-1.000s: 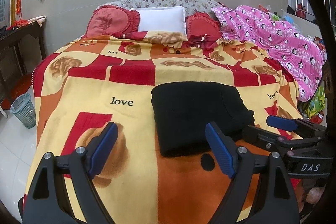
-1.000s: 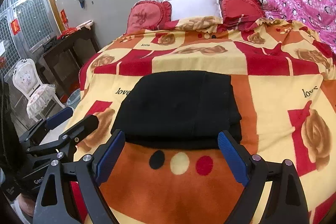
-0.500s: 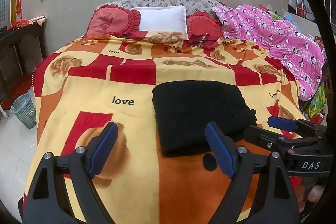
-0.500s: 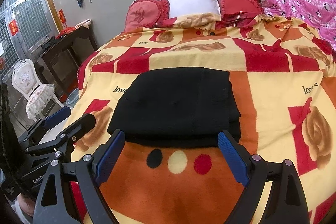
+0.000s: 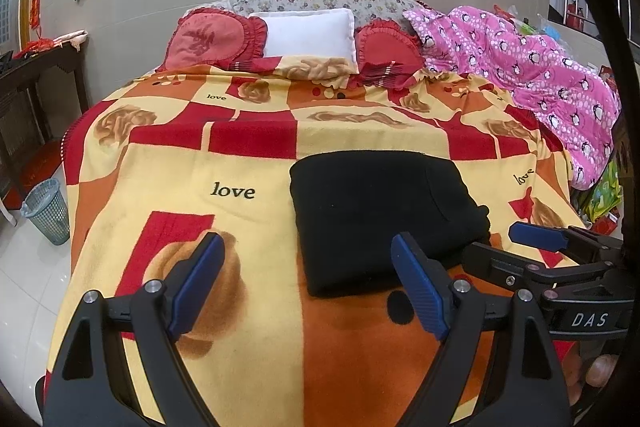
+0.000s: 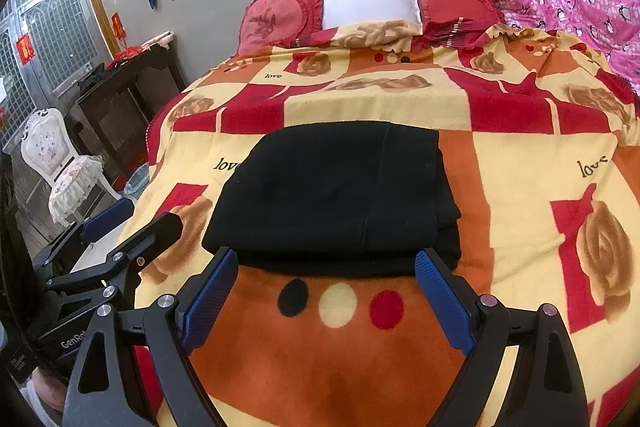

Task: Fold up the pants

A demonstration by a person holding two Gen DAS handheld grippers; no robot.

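Note:
The black pants (image 5: 384, 215) lie folded into a compact rectangle on the patterned blanket (image 5: 224, 155), also seen in the right wrist view (image 6: 340, 195). My left gripper (image 5: 308, 279) is open and empty, hovering near the bed's front edge, left of the pants. My right gripper (image 6: 328, 291) is open and empty, just in front of the pants' near edge. The right gripper also shows at the right in the left wrist view (image 5: 560, 259), and the left gripper at the left in the right wrist view (image 6: 112, 239).
Red cushions (image 5: 216, 39) and a white pillow (image 5: 308, 35) lie at the headboard. A pink quilt (image 5: 532, 67) is heaped at the right. A mesh bin (image 5: 46, 211) stands on the floor left; a dark side table (image 6: 128, 83) and white chair (image 6: 56, 163) too.
Both grippers have drifted slightly; the pants sit a little lower and closer in the right wrist view. Nothing was grasped or let go.

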